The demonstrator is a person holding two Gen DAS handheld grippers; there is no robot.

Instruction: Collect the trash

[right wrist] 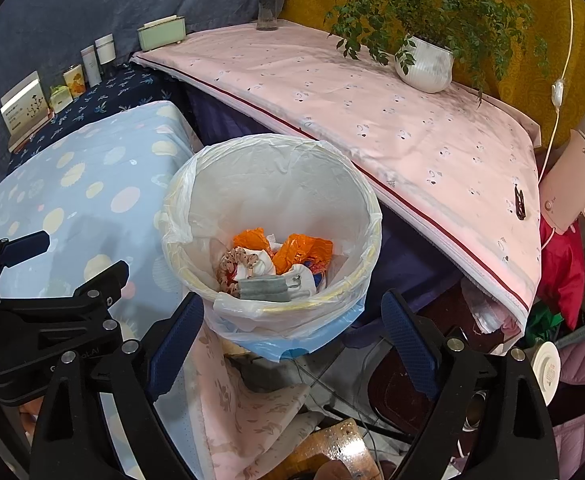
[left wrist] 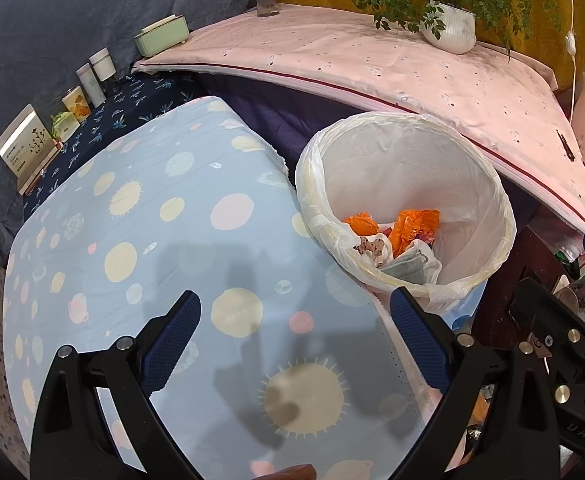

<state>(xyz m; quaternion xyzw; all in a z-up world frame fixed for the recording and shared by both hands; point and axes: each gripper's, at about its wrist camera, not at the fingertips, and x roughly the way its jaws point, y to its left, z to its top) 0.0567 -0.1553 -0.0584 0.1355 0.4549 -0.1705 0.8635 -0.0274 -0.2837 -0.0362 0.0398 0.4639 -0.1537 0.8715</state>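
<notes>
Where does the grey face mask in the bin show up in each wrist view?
Left wrist: the grey face mask lies right of centre, at the bin's near inner edge, below the orange wrappers.
Right wrist: the mask lies at centre, against the near rim.
Shared landmark: the white plant pot on the pink cloth.

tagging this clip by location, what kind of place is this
Most likely a lived-in room at home, set up with cloth-covered tables. Signs: a lined trash bin holding wrappers and a face mask, a potted plant on a pink cloth, and small jars along the wall.
</notes>
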